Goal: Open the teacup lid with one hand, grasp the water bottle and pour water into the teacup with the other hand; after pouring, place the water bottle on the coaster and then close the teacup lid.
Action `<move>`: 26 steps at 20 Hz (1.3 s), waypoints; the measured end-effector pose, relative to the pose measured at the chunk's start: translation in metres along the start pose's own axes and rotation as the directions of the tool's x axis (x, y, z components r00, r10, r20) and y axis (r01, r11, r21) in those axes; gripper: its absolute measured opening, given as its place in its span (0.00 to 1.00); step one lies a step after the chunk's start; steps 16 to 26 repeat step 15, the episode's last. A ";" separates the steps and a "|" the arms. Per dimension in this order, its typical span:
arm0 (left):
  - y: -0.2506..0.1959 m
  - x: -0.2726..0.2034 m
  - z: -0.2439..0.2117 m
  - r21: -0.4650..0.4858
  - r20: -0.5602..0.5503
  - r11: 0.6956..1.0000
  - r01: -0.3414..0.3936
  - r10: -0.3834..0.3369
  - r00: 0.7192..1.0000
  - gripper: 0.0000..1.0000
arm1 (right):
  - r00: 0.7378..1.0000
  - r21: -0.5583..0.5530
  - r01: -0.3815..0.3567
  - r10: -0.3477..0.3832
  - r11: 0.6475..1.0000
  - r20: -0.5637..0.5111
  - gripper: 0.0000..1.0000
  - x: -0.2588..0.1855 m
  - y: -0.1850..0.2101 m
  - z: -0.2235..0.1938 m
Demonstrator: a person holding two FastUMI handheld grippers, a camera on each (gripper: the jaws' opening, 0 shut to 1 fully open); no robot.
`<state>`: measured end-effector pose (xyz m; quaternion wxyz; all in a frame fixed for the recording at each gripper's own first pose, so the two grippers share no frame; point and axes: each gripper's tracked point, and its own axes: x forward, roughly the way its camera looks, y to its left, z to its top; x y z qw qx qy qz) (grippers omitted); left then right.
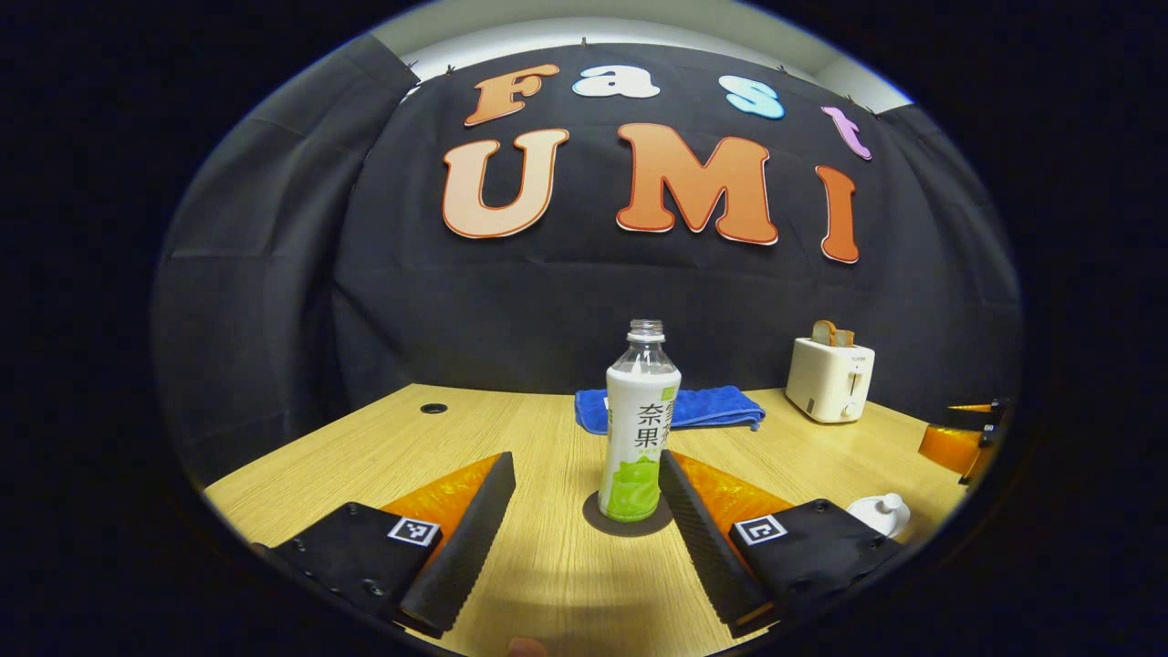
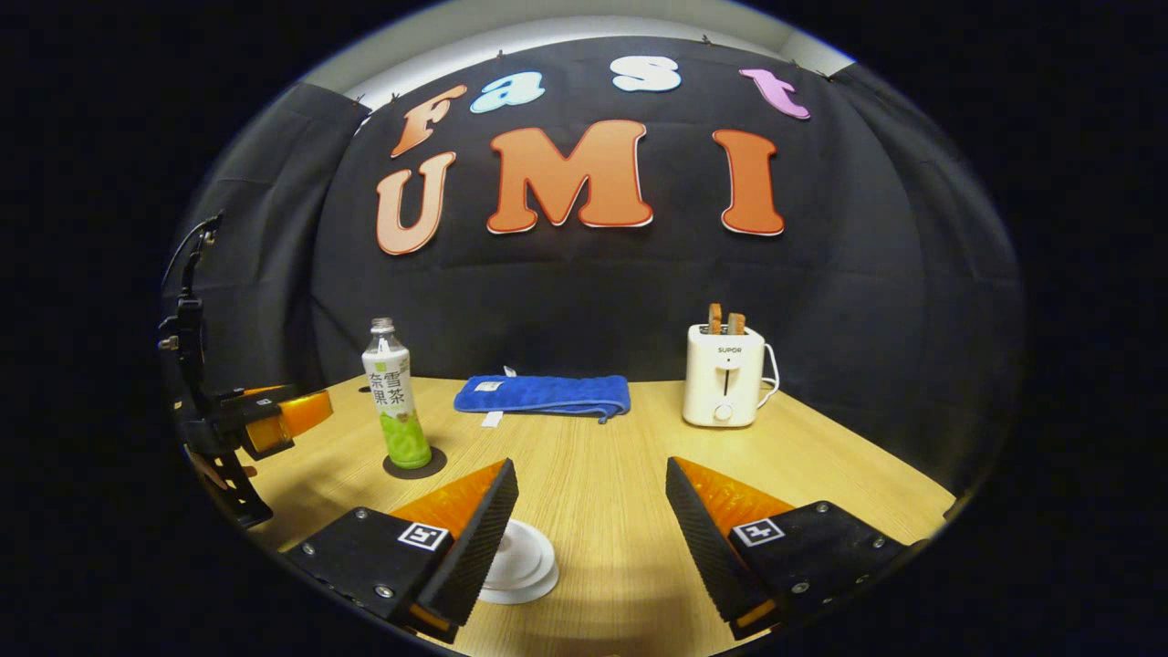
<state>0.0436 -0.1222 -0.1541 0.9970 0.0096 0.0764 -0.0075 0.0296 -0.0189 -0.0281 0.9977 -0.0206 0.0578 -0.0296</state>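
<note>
An uncapped water bottle (image 1: 641, 429) with a white and green label stands upright on a dark round coaster (image 1: 630, 525) at mid-table. My left gripper (image 1: 586, 456) is open just in front of it, its right fingertip close beside the bottle's base without pressing on it. The white teacup lid (image 1: 881, 513) with its knob shows at the lower right, the cup beneath mostly hidden. In the right gripper view, my right gripper (image 2: 590, 465) is open above the table, and the teacup lid (image 2: 522, 558) lies just right of its left finger. The bottle (image 2: 397, 401) stands farther left.
A folded blue towel (image 1: 675, 408) lies at the back of the wooden table (image 1: 365, 456). A white toaster (image 1: 830, 379) holding bread stands at the back right. The left gripper (image 2: 292, 412) and its handle appear at the left edge of the right gripper view.
</note>
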 end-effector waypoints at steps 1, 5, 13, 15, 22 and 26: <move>0.001 -0.001 0.000 0.001 0.001 1.000 -0.002 0.002 1.000 1.00 | 1.000 0.010 0.002 -0.002 1.000 0.002 0.97 0.000 -0.002 0.001; 0.002 -0.008 0.007 0.002 0.024 1.000 -0.002 0.002 1.000 1.00 | 1.000 0.015 0.006 -0.006 1.000 0.008 0.97 -0.002 -0.008 0.004; 0.008 -0.022 0.016 0.030 0.054 0.999 -0.022 0.020 0.998 1.00 | 1.000 0.006 -0.002 0.002 1.000 0.012 0.97 -0.004 -0.003 0.006; 0.012 -0.021 0.012 0.019 0.047 0.999 -0.031 0.030 0.998 1.00 | 1.000 0.001 -0.009 0.009 1.000 0.009 0.97 -0.005 0.000 0.005; 0.012 -0.021 0.012 0.019 0.047 0.999 -0.031 0.030 0.998 1.00 | 1.000 0.001 -0.009 0.009 1.000 0.009 0.97 -0.005 0.000 0.005; 0.012 -0.021 0.012 0.019 0.047 0.999 -0.031 0.030 0.998 1.00 | 1.000 0.001 -0.009 0.009 1.000 0.009 0.97 -0.005 0.000 0.005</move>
